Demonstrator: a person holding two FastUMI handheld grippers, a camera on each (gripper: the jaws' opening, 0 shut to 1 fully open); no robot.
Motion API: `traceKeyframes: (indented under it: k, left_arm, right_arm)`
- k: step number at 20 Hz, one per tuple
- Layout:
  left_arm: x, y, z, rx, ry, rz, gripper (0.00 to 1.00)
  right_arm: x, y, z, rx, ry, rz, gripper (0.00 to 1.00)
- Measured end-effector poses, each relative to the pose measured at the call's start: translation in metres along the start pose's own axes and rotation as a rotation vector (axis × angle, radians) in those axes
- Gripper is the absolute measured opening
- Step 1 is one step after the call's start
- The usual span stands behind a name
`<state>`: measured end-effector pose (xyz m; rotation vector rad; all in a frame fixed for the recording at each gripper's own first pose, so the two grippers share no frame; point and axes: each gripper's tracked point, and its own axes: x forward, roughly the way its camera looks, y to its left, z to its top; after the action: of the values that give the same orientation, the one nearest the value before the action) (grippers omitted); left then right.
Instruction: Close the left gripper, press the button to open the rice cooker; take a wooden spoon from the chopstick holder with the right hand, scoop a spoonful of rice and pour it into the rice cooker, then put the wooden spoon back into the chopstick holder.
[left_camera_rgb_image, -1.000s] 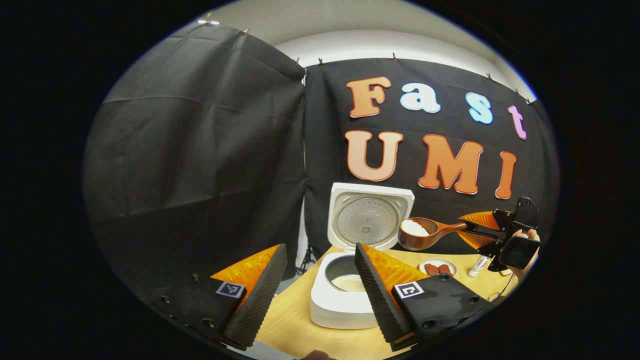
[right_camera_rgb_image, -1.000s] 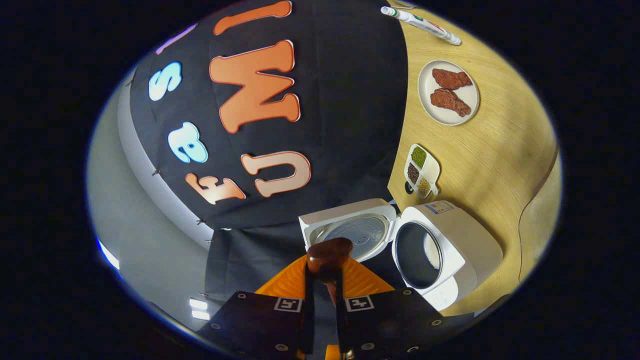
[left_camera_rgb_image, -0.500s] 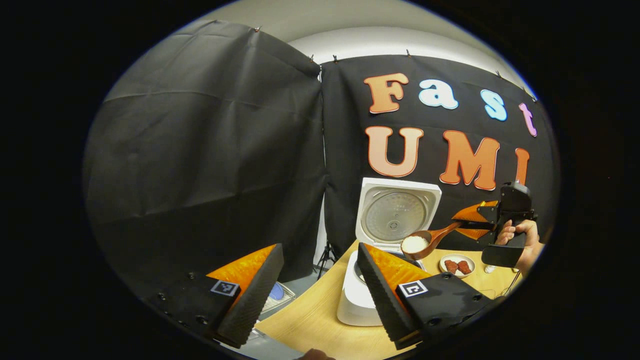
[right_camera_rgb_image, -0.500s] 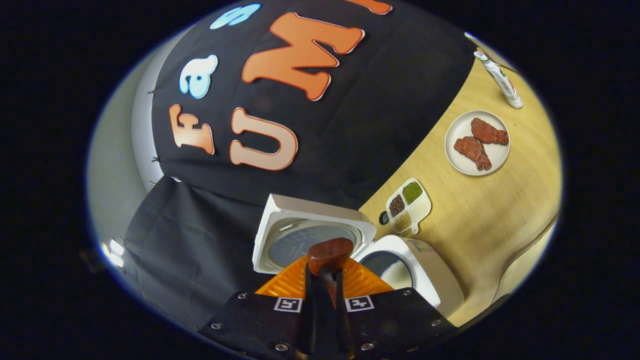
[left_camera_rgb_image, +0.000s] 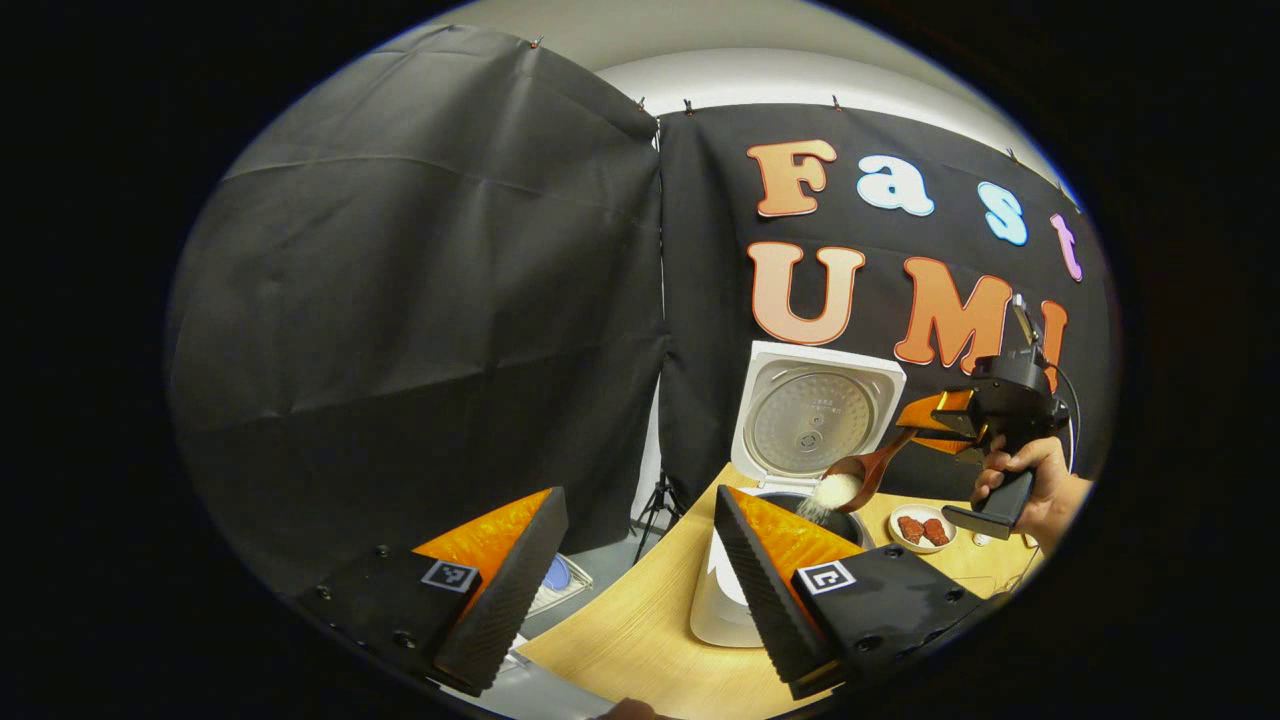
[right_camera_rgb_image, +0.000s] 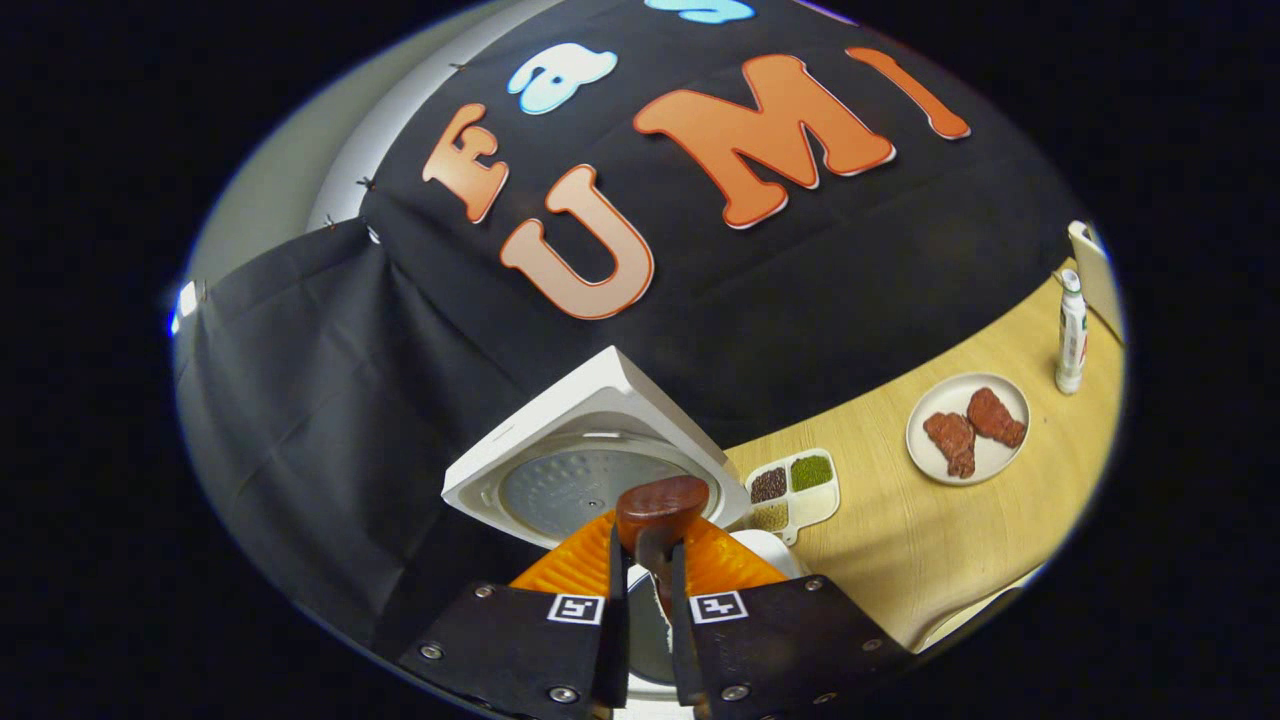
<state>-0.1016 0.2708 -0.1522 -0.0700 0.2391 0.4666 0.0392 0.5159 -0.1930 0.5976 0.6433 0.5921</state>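
- The right gripper (right_camera_rgb_image: 645, 560) is seen clamped on the handle of the wooden spoon (right_camera_rgb_image: 660, 508), both fingers pressed against it, in the right gripper view.
- In the left gripper view the same right gripper (left_camera_rgb_image: 935, 415) is held by a hand (left_camera_rgb_image: 1035, 485), and the wooden spoon (left_camera_rgb_image: 862, 472) is tilted bowl-down above the open pot.
- White rice (left_camera_rgb_image: 832, 492) is seen spilling from the spoon's bowl into the rice cooker (left_camera_rgb_image: 800, 470).
- The left gripper (left_camera_rgb_image: 640, 585) is held with its fingers wide apart and nothing between them, near the front of the rice cooker.
- The rice cooker's lid (right_camera_rgb_image: 590, 455) is stood open against the black cloth wall (left_camera_rgb_image: 420, 300).
- A divided dish of beans (right_camera_rgb_image: 795, 485) is set just beside the cooker on the wooden table (right_camera_rgb_image: 900, 540).
- A plate (right_camera_rgb_image: 985, 455) with two pieces of meat (right_camera_rgb_image: 955, 440) lies farther along the table, and a small bottle (right_camera_rgb_image: 1070, 335) is stood upright beyond it.
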Motion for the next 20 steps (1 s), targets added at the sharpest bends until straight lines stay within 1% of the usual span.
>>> traceKeyframes:
  k: [2, 5, 8, 9, 10, 16, 20]
  left_arm:
    - [0.003, 0.001, -0.002, -0.002, 0.005, -0.002, 1.0]
    - [0.008, 0.002, -0.004, -0.009, 0.007, 0.002, 1.0]
    - [0.011, -0.001, -0.006, -0.009, 0.01, -0.004, 1.0]
    - [0.011, 0.0, -0.006, -0.007, 0.01, -0.006, 1.0]
    - [0.012, -0.002, -0.005, -0.005, 0.01, -0.01, 1.0]
    - [0.018, -0.012, -0.008, -0.025, 0.026, -0.024, 1.0]
    - [0.017, -0.019, -0.006, -0.01, 0.022, -0.034, 1.0]
  right_arm:
    - [-0.001, 0.007, 0.004, -0.066, -0.023, 0.003, 0.17]
    - [-0.005, 0.022, 0.009, -0.128, -0.055, 0.047, 0.17]
    - [-0.01, 0.031, 0.014, -0.218, -0.076, 0.066, 0.17]
    - [-0.013, 0.035, 0.018, -0.257, -0.088, 0.073, 0.12]
    - [-0.015, 0.039, 0.02, -0.298, -0.096, 0.083, 0.17]
    - [-0.031, 0.074, 0.016, -0.514, -0.126, 0.193, 0.17]
    - [-0.041, 0.091, 0.02, -0.608, -0.163, 0.233, 0.17]
